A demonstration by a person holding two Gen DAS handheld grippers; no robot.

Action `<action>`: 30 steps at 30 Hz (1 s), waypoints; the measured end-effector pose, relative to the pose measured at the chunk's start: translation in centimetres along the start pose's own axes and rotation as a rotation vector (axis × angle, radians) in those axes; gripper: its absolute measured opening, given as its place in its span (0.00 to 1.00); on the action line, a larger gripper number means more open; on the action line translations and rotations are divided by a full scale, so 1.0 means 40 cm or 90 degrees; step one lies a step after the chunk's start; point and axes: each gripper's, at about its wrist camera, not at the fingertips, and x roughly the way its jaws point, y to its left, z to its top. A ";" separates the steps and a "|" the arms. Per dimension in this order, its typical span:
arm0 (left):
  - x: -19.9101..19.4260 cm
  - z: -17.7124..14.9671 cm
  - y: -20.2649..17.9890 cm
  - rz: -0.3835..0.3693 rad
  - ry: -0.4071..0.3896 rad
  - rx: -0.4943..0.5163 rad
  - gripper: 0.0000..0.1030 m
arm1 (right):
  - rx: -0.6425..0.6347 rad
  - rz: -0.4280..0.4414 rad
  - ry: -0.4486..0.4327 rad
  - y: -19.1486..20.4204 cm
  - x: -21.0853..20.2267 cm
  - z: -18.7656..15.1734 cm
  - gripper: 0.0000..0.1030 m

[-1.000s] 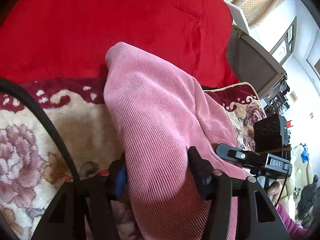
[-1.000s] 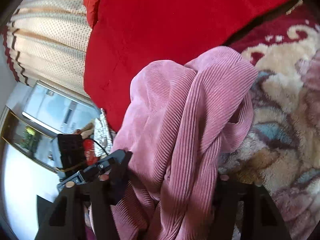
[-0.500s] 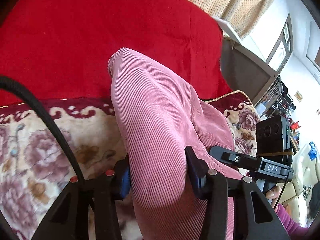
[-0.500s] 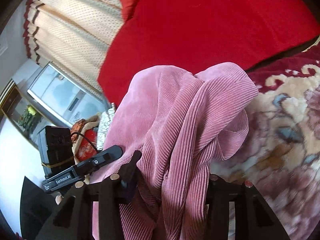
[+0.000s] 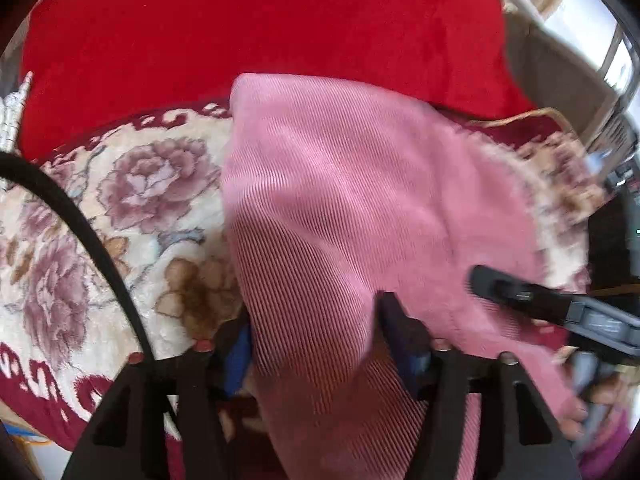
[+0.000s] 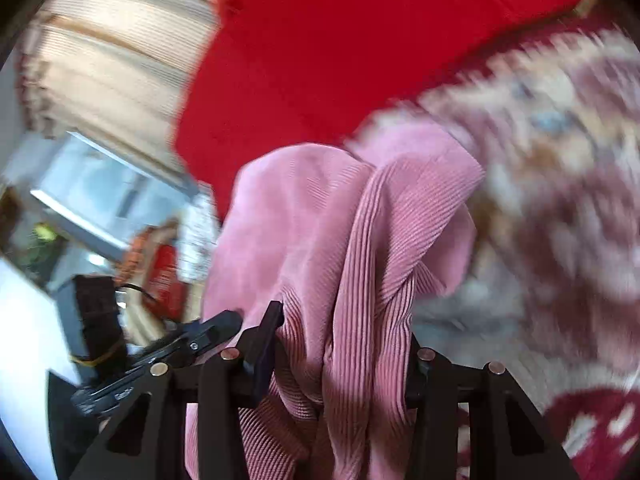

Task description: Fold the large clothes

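Note:
A pink corduroy garment [image 5: 340, 200] is lifted above a floral blanket [image 5: 120, 200] and drapes toward the camera in the left wrist view. My left gripper [image 5: 316, 320] has a thick fold of it between its pads, and its jaws are opening while the cloth still fills the gap. In the right wrist view the garment [image 6: 320, 220] hangs bunched in ridged folds, and my right gripper [image 6: 344, 328] is shut on that bunch. Each gripper shows in the other's view: the right gripper [image 5: 540, 304] at the right edge, the left gripper [image 6: 180, 344] at lower left.
A red quilt [image 5: 260, 40] lies heaped behind the garment, with the floral blanket [image 6: 560, 160] spread below. A black cable [image 5: 80, 220] arcs across the left. A curtain [image 6: 112, 60] and a glass-fronted cabinet [image 6: 100, 192] stand beyond. A hand [image 5: 600, 400] holds the right gripper.
Both grippers have swept sideways over the bed with the garment held between them. The left view now looks further down onto the floral blanket, and the gap between the left fingers is wider.

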 end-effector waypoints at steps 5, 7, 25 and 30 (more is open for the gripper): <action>-0.066 0.007 -0.010 0.020 -0.047 0.015 0.63 | -0.009 -0.033 -0.007 0.017 -0.023 -0.008 0.56; -0.104 -0.006 -0.002 0.047 -0.076 0.009 0.63 | -0.015 -0.057 -0.018 0.029 -0.060 -0.020 0.61; -0.079 -0.185 0.044 0.229 -0.030 0.038 0.68 | -0.184 -0.172 0.033 0.179 -0.097 -0.168 0.38; -0.125 -0.160 0.083 0.194 -0.057 0.003 0.68 | -0.163 -0.165 0.066 0.147 -0.081 -0.162 0.38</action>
